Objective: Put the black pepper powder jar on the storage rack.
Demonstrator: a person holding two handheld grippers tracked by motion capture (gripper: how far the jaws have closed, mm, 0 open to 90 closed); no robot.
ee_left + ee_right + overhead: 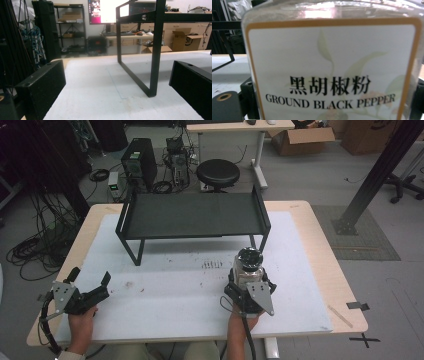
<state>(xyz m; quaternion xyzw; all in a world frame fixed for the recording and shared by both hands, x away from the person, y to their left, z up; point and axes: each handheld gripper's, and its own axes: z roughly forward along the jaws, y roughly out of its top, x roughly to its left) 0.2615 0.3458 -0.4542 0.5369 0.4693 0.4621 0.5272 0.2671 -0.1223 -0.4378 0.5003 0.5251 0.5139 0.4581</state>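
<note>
Jar (332, 62) label reads "GROUND BLACK PEPPER".

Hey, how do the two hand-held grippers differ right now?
The right hand-held gripper has a ground black pepper jar between its jaws; the left hand-held gripper has nothing between its jaws, which stand wide open. The right one sits near the table's middle, in front of the black rack; the left sits at the left edge. Both carry a grey three-cornered plate.
</note>
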